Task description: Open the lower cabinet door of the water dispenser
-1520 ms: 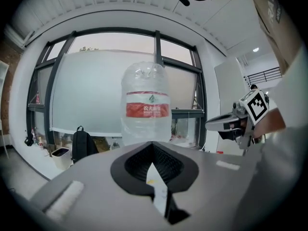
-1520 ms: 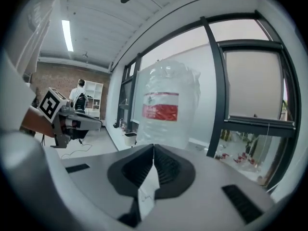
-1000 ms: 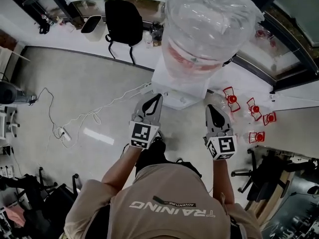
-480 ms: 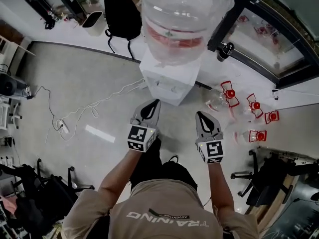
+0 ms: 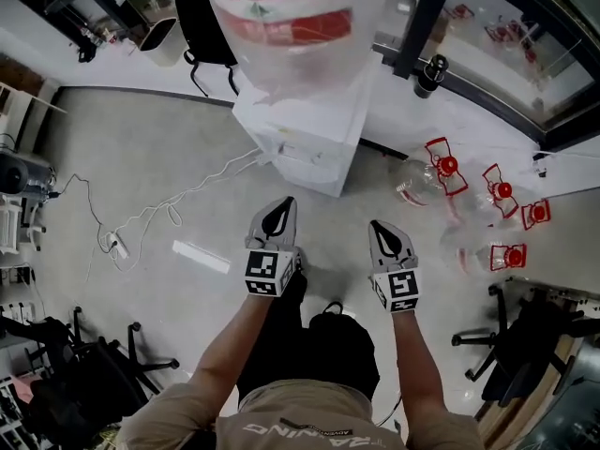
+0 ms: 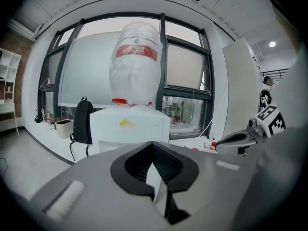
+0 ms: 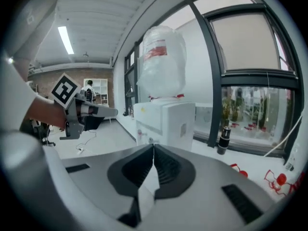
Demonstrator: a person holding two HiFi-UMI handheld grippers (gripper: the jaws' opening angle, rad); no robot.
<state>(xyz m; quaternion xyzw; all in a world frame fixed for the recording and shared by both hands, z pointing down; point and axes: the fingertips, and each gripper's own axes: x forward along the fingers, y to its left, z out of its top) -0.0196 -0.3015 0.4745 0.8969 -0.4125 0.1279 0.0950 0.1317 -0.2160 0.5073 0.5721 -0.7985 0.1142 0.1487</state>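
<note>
Left tongs (image 5: 280, 206) pressed together, empty. Right tongs (image 5: 383, 227) likewise. Both side by side over the floor (image 5: 141, 148), near the white water dispenser (image 5: 298, 143), apart from it.

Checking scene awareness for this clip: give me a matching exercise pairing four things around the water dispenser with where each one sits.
1 backpack
2 power strip
3 dark flask
4 red-capped clear bottles

A lying on the floor, right of the water dispenser
B on the floor, far left
C standing just left of the dispenser
D upright beside the dark window post

Pairs: 1-C, 2-B, 3-D, 4-A
</note>
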